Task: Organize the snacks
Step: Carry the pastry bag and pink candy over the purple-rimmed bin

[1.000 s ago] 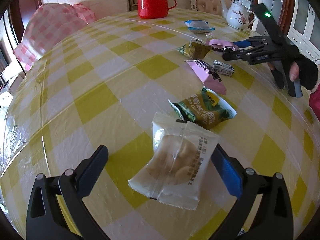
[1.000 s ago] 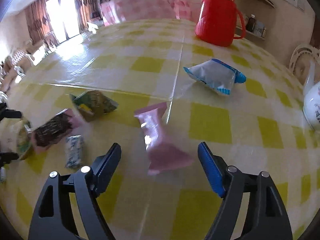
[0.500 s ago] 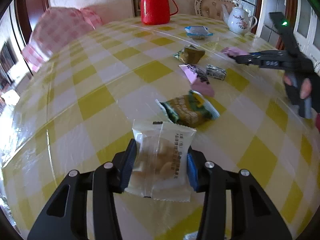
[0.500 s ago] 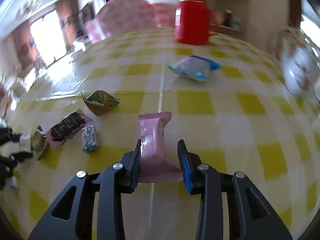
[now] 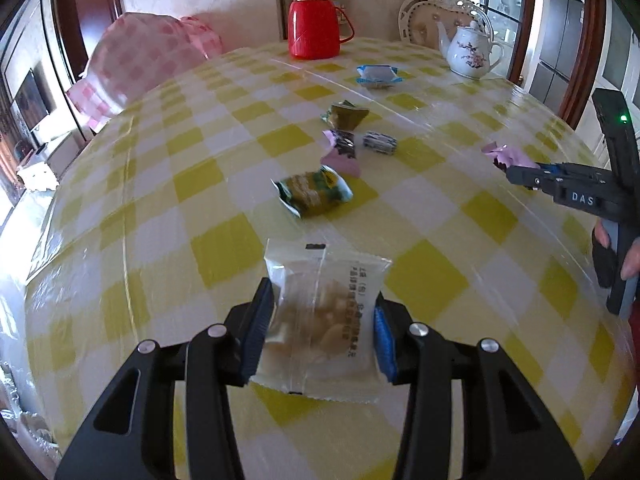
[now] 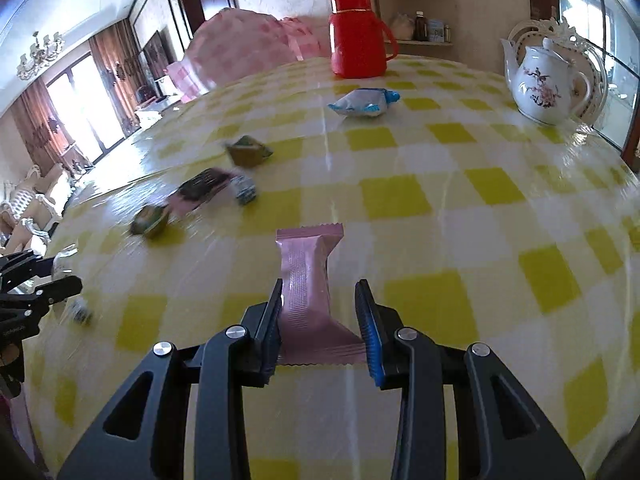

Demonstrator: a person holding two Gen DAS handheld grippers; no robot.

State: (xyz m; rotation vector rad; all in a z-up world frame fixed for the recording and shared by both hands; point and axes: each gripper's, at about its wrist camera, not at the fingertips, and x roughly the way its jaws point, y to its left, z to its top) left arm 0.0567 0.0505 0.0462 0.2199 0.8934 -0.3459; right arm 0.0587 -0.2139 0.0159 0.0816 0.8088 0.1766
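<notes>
A round table (image 5: 224, 152) wears a yellow-checked cloth. Behind it stand an ornate white chair (image 5: 432, 8), brown curtains (image 6: 36, 128) and a bright window (image 6: 96, 108).

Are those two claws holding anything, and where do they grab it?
Left gripper clamps the clear packet by its side edges. Right gripper pinches the pink bar at its near end.

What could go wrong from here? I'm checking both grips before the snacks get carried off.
1. The left tongs pinch the clear plastic biscuit packet at its sides; squeezing harder may crush the biscuits inside.
2. The right tongs hold the pink foil snack bar with one pad seemingly touching only its flared end seal; it could slip out.
3. The white floral teapot stands near the yellow checked table edge; a wide swing might knock it.
</notes>
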